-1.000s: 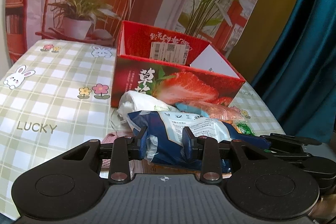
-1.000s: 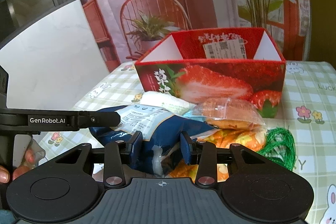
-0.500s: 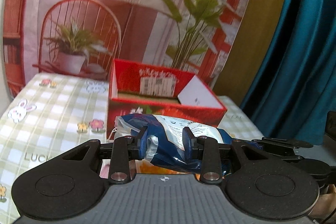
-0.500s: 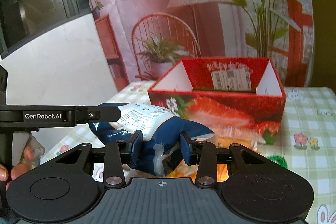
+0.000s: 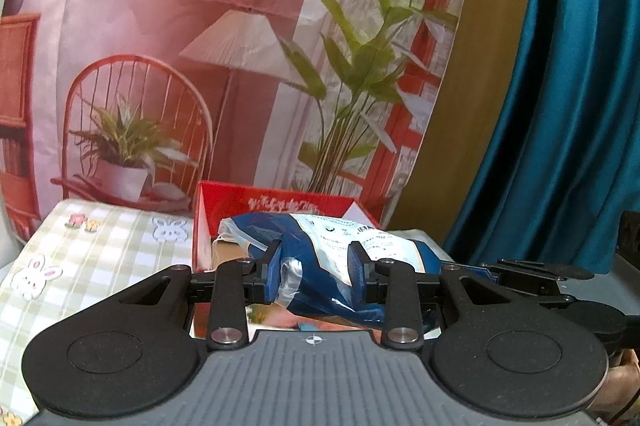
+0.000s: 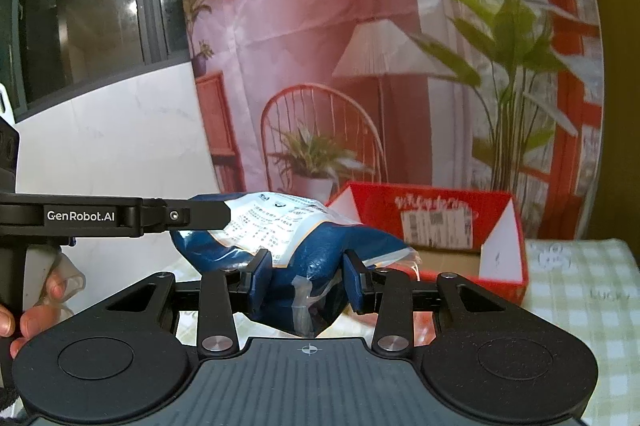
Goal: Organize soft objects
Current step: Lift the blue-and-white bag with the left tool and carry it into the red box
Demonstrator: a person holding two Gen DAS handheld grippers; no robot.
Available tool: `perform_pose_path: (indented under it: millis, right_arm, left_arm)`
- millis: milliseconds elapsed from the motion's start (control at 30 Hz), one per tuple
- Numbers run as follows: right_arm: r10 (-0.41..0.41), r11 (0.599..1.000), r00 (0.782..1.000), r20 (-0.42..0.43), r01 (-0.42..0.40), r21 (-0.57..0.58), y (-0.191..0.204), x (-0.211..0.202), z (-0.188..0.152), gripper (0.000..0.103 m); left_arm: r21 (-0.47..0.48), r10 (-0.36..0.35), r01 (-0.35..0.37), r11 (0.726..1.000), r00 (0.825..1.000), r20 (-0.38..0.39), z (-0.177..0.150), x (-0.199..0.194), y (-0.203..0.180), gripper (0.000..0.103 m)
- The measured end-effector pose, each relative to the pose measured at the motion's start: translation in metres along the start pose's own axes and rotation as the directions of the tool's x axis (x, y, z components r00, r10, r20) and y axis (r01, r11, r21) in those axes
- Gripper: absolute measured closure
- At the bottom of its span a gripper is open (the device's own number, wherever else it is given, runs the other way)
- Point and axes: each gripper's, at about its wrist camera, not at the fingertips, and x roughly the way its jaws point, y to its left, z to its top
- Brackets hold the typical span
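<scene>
A soft blue and white plastic bag is held in the air by both grippers. My left gripper is shut on one end of it. My right gripper is shut on the other end of the bag. The bag hangs in front of and slightly above the open red strawberry box, which also shows in the right wrist view. The left gripper's arm reaches in from the left of the right wrist view. The other soft packets are mostly hidden below the bag.
The table has a green checked cloth with rabbits and flowers. A printed backdrop of a chair, lamp and plants hangs behind the box. A teal curtain is at the right. A dark window is at the left.
Both grippers have lifted the blue bag up off the pile of packets and carried it toward the red box. The pile has dropped out of sight below.
</scene>
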Motion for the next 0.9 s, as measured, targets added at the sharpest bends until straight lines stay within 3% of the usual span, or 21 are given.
perform_pose_path:
  millis: [467,900]
  right_arm:
    - [-0.020,0.998,0.999,0.038,0.022,-0.054,-0.036,0.027,0.044,0.067]
    - [-0.027,0.997,0.999,-0.018,0.025,-0.068,-0.084,0.089,0.068,0.067]
  left_arm:
    - [0.049,0.007,-0.006,0.999,1.000,-0.023,0.036,0.076,-0.001,0.067]
    - [0.039,0.031,-0.027,0.999,0.993,-0.117,0.056,0.156,0.016,0.067]
